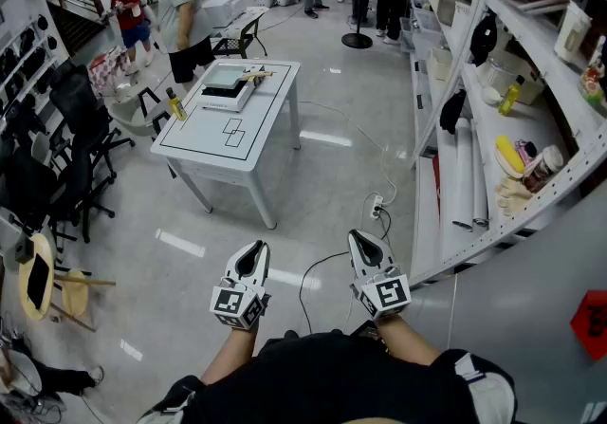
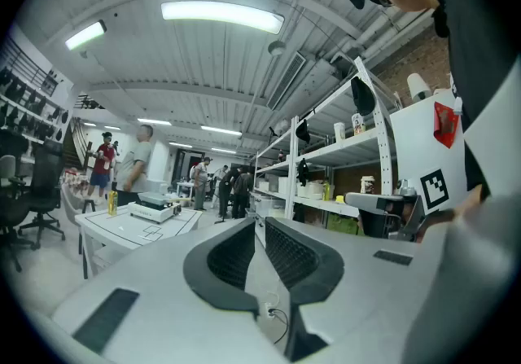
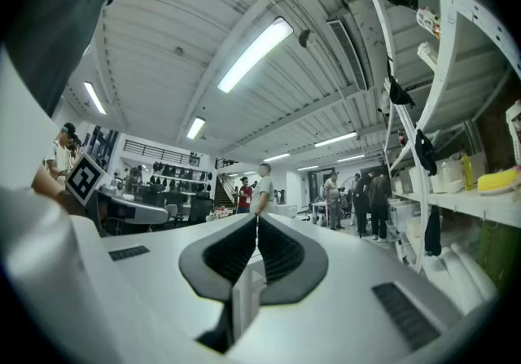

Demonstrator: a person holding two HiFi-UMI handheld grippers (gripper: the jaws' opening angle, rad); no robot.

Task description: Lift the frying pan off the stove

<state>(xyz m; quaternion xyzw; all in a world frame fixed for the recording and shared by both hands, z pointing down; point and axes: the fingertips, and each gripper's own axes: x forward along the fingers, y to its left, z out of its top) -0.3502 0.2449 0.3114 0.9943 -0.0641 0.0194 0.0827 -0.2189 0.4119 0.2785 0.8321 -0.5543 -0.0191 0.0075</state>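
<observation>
Frying pan (image 1: 230, 81) atop stove (image 1: 216, 98): head view only.

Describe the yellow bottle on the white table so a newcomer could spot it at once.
Find the white table standing alone on the open floor, left of the shelving. A flat white stove sits at its far end; the yellow bottle stands upright near the table's left edge, beside that stove. It is the only tall upright thing on the table.

flat white unit (image 1: 226, 85) on far table (image 1: 213, 139) too small to identify; shelves (image 1: 531, 211) cut off by right edge.
</observation>
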